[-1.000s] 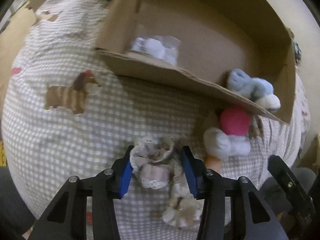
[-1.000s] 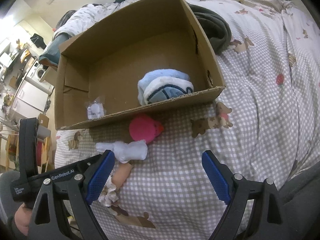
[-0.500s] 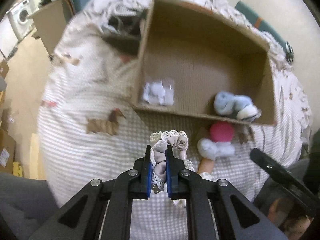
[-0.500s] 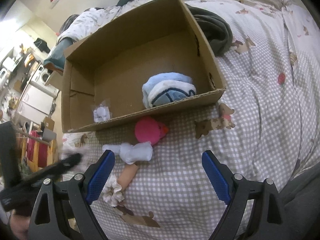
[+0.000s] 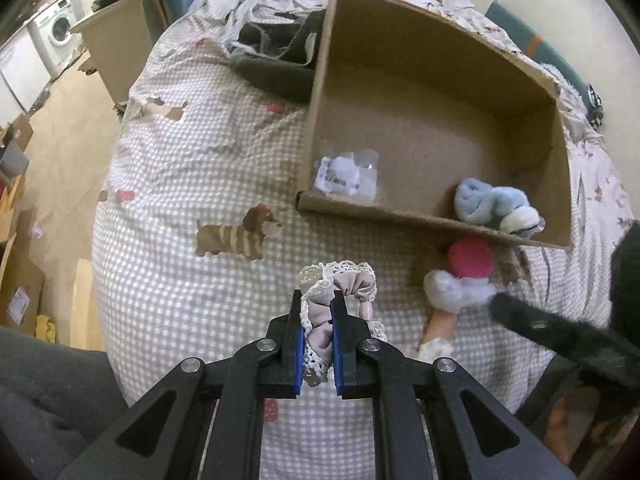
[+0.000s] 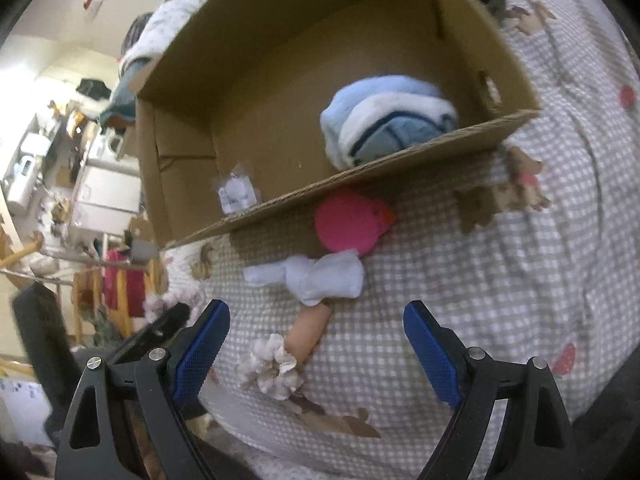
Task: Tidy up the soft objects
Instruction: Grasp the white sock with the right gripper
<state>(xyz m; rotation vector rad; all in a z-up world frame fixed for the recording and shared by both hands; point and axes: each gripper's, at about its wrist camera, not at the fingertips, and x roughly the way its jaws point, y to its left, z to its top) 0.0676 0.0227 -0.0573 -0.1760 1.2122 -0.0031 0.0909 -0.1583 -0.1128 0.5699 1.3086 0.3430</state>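
Scrunchie (image 5: 335, 300) in the left gripper (image 5: 316, 354), pinched tight between the blue pads and clear of the checked bedspread (image 5: 180, 272): this looks like the carry step. Next, I'd say, it needs swinging over the near wall of the cardboard box (image 5: 400, 216) and dropping beside the blue plush (image 5: 494, 206). It's mauve, gathered fabric with cream lace edging, squashed flat. The right gripper (image 6: 316, 352) hangs spread wide over the doll (image 6: 320, 280).

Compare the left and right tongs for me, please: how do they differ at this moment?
The left tongs are shut on the lace-trimmed scrunchie; the right tongs stand wide open and empty. The left carries its load off the bedspread; the right hovers over the doll. Both have blue pads.
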